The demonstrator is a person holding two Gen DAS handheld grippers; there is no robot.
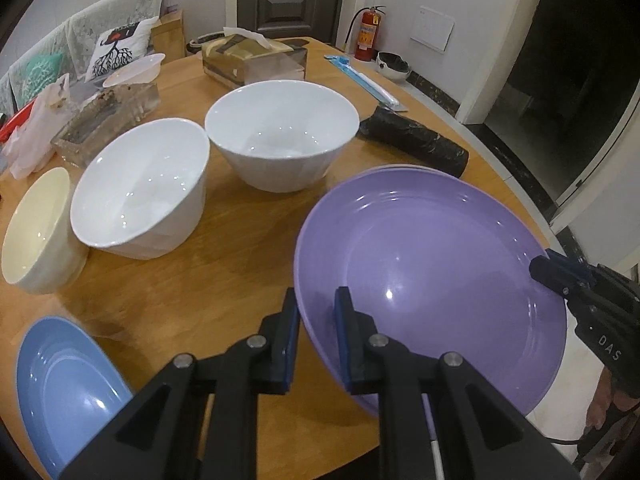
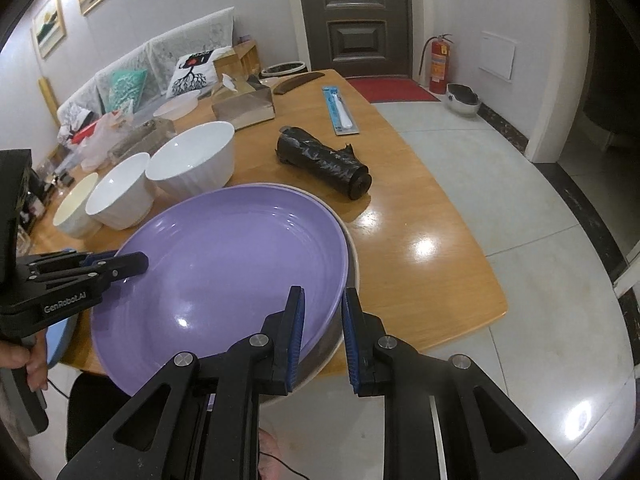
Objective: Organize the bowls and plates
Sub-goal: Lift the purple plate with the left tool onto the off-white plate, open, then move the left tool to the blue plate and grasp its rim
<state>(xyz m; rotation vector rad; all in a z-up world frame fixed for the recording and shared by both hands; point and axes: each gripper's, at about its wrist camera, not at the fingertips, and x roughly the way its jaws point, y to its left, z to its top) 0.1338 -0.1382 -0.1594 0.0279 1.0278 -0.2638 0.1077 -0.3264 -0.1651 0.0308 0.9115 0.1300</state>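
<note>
A large purple plate (image 1: 432, 264) (image 2: 224, 264) rests on a second, pale-rimmed plate (image 2: 352, 256). Its near part hangs past the table's front edge. My left gripper (image 1: 316, 296) is shut on the purple plate's left rim and shows at the left of the right wrist view (image 2: 138, 262). My right gripper (image 2: 322, 294) is shut on the opposite rim, one finger inside the plate and one outside; its tip shows in the left wrist view (image 1: 538, 270). Two white bowls (image 1: 282, 136) (image 1: 140, 184), a cream bowl (image 1: 36, 228) and a blue plate (image 1: 68, 392) stand to the left.
A black roll (image 1: 412, 140) lies just behind the purple plate. Farther back are a tissue box (image 1: 252, 60), a packaged toothbrush (image 1: 360, 76), a clear container (image 1: 104, 120) and a plastic bag (image 1: 36, 128). The wooden table (image 2: 420, 248) ends at tiled floor on the right.
</note>
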